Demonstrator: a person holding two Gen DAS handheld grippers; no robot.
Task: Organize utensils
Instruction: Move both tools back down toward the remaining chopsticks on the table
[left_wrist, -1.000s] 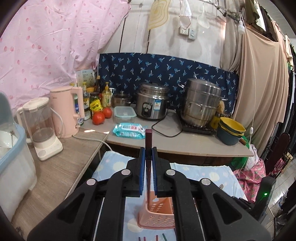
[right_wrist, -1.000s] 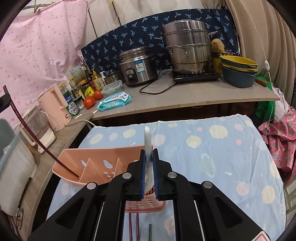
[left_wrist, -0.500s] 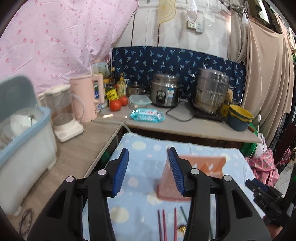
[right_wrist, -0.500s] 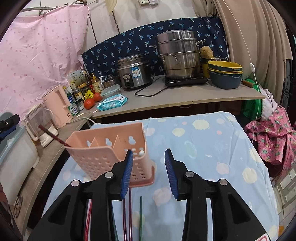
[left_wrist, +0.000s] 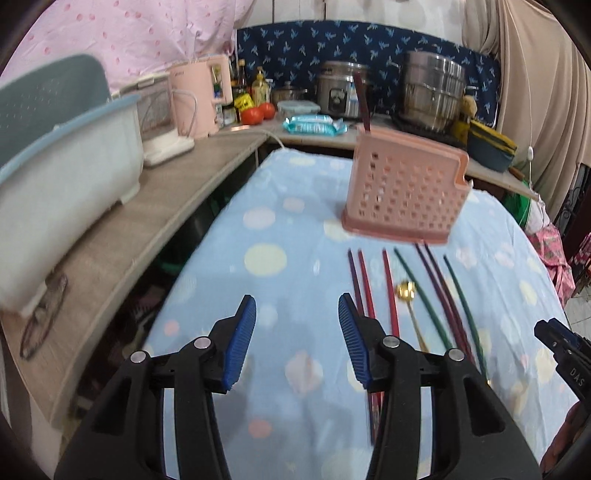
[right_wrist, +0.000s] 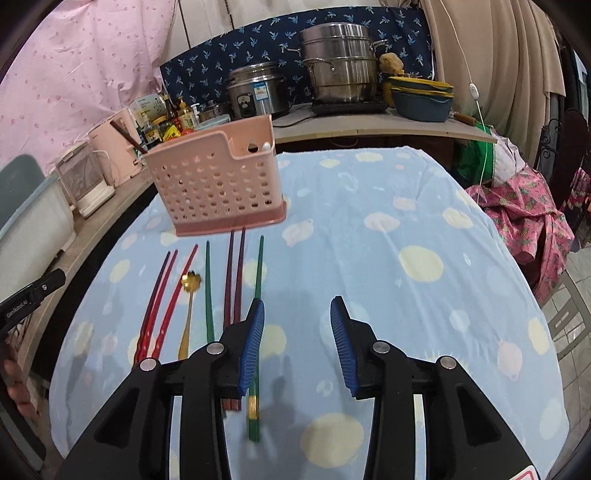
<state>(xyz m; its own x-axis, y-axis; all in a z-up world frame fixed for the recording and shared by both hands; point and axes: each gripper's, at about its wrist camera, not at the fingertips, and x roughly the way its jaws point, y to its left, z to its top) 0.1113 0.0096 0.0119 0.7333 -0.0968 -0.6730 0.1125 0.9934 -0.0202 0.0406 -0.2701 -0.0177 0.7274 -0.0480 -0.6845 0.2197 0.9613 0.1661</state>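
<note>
Gaping empty, both hand-held grippers (left_wrist: 297, 334) (right_wrist: 297, 334), right view alone showing possibly a white spoon (right_wrist: 265, 146) in caddy (right_wrist: 218, 188)

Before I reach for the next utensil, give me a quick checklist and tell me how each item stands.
1. Left claw open and empty: ok, its jaws have just been opening.
2. Right claw open and empty: ok, jaws likewise just opened.
3. Pink basket upright on the blue cloth: ok.
4. Chopsticks and gold spoon lying loose in front of the basket: ok, within view.
5. Utensils separated enough to pinch one: not ok for the purple pair, which lies touching.
6. Free room in the basket's compartments: cannot tell.
</note>
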